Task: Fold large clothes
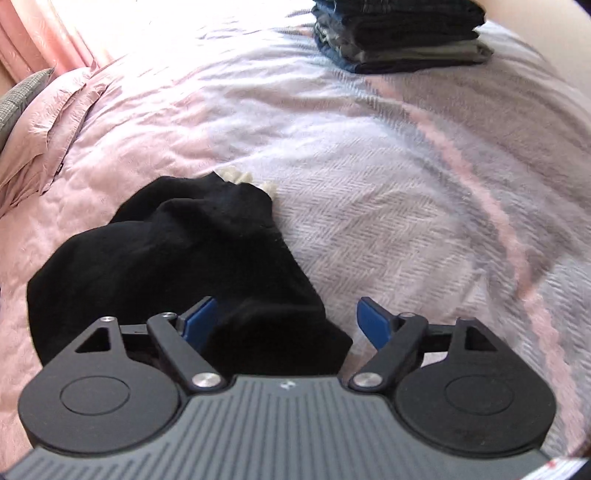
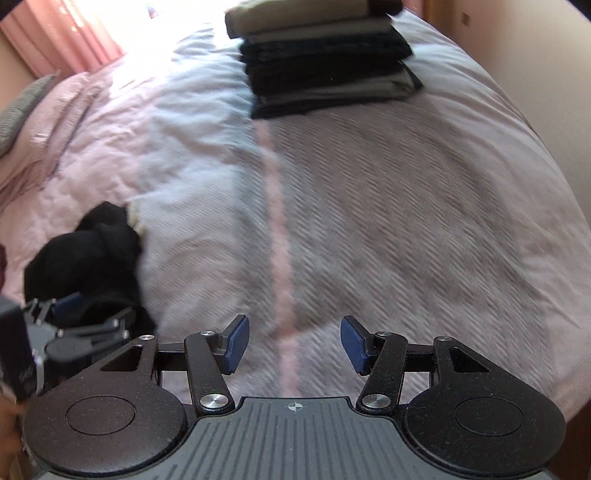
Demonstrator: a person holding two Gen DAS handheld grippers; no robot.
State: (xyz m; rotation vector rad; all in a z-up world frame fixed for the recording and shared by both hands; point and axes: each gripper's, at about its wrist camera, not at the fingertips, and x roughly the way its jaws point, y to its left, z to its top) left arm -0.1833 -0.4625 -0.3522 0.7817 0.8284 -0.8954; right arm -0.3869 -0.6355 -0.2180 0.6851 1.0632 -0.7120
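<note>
A crumpled black garment (image 1: 166, 251) lies in a heap on the left side of the bed, with a bit of cream cloth (image 1: 240, 177) poking out at its far end. My left gripper (image 1: 286, 314) hangs low over the near end of the heap. Its blue pads stand wide apart with black fabric lying between them, and the right pad is clear of the cloth. In the right wrist view the same garment (image 2: 99, 251) and the left gripper (image 2: 96, 310) show at the far left. My right gripper (image 2: 294, 328) stands open over bare bedspread, holding nothing.
A tall stack of folded dark and grey clothes (image 2: 325, 62) sits at the far end of the bed (image 1: 406, 184), also visible in the left wrist view as the stack (image 1: 399, 37). A pink pillow (image 1: 48, 129), a grey pillow (image 1: 22, 96) and a pink curtain (image 1: 44, 33) are at the far left.
</note>
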